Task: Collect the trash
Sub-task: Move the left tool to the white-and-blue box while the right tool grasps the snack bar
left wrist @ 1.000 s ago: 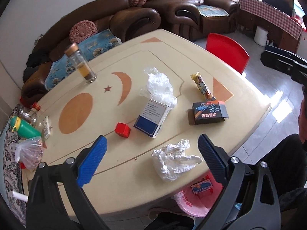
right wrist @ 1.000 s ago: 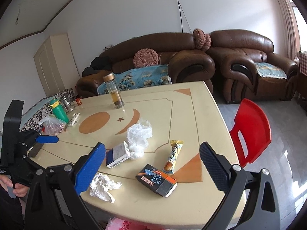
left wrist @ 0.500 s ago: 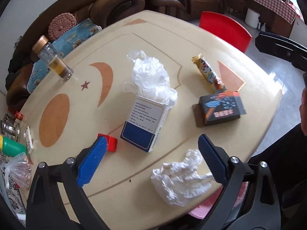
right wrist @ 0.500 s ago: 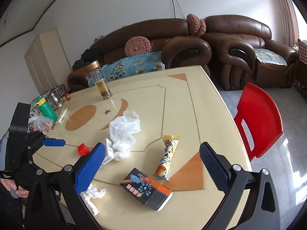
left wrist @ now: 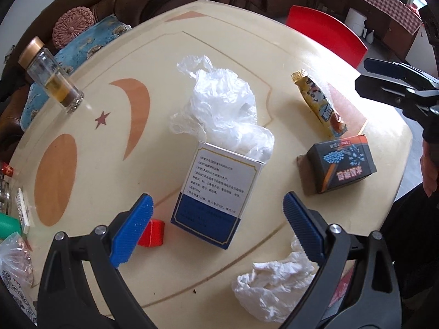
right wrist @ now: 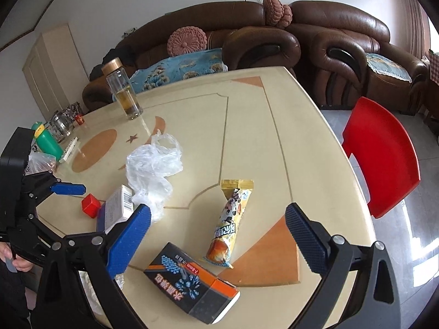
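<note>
The white-and-blue cardboard medicine box [left wrist: 216,194], lying on the cream tabletop [left wrist: 225,49], is being framed by the wide-open left gripper [left wrist: 216,219]; lowering and closing are probably being called for. The right gripper [right wrist: 219,235] is being held wide, empty.
</note>
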